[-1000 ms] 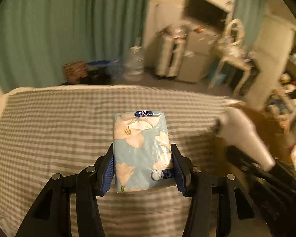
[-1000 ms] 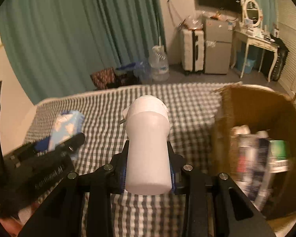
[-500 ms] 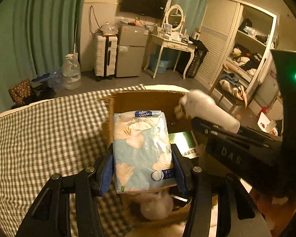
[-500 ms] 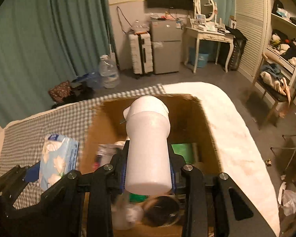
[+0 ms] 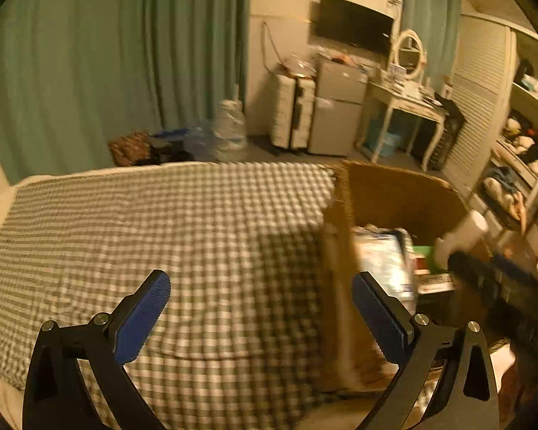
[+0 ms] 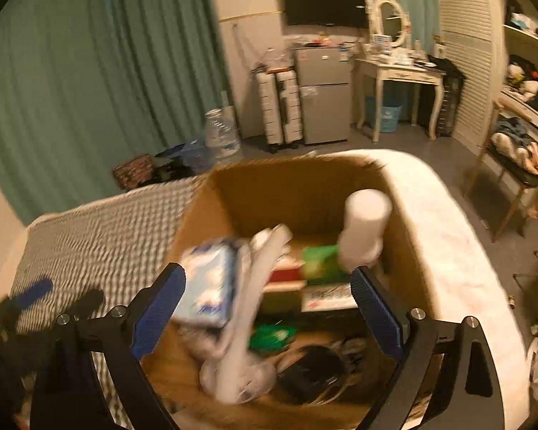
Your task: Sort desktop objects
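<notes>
A brown cardboard box (image 6: 297, 190) stands at the right end of the checked tablecloth (image 5: 161, 229). Inside it lie the blue floral tissue pack (image 6: 208, 286) and the white bottle (image 6: 364, 225), among several other items. The box (image 5: 401, 193), tissue pack (image 5: 383, 265) and bottle (image 5: 462, 236) also show in the left wrist view. My left gripper (image 5: 260, 315) is open and empty over the cloth, just left of the box. My right gripper (image 6: 269, 311) is open and empty above the box.
A green packet (image 6: 319, 263), a white plastic bag (image 6: 247, 329) and a dark object (image 6: 312, 369) lie in the box. Green curtains (image 5: 107, 64), a suitcase (image 6: 279, 107), a small fridge (image 6: 324, 96) and a dressing table (image 6: 401, 71) stand behind.
Both grippers have opened and let go: the tissue pack and the white bottle now lie in the box. My left gripper has swung left, back over the cloth.
</notes>
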A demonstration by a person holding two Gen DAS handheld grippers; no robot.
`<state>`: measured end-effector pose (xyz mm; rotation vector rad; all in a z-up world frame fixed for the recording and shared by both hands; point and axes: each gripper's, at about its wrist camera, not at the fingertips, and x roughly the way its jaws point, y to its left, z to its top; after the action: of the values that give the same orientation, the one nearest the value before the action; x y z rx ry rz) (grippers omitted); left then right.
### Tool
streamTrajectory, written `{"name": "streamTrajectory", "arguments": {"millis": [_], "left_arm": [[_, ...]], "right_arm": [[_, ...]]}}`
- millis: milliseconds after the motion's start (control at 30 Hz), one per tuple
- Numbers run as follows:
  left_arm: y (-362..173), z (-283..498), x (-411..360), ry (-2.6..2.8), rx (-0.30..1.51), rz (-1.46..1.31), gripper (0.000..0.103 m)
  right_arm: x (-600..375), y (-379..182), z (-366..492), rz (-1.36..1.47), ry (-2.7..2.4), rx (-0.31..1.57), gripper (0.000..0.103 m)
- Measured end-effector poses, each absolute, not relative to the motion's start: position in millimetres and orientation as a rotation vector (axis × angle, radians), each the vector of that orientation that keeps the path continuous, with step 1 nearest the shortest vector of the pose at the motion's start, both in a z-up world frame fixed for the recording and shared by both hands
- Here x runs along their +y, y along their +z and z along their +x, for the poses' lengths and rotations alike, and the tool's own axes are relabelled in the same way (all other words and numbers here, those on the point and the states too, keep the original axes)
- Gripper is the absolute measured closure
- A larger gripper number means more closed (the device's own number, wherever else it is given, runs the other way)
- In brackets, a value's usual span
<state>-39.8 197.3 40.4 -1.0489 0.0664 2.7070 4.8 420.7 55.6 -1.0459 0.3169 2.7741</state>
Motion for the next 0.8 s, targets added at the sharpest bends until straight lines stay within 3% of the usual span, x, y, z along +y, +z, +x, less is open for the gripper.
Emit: {"name": "streamTrajectory", "arguments": {"millis": [233, 800], "left_arm": [[40, -33, 179, 2.725, 0.065, -1.029, 0.000], [25, -37, 172, 2.721, 0.063, -1.104, 0.000]], "right_arm": [[387, 34, 1, -1.126, 2.788, 0.217, 0.009], [394, 29, 2, -1.148, 2.765, 0.300, 0.009]]}}
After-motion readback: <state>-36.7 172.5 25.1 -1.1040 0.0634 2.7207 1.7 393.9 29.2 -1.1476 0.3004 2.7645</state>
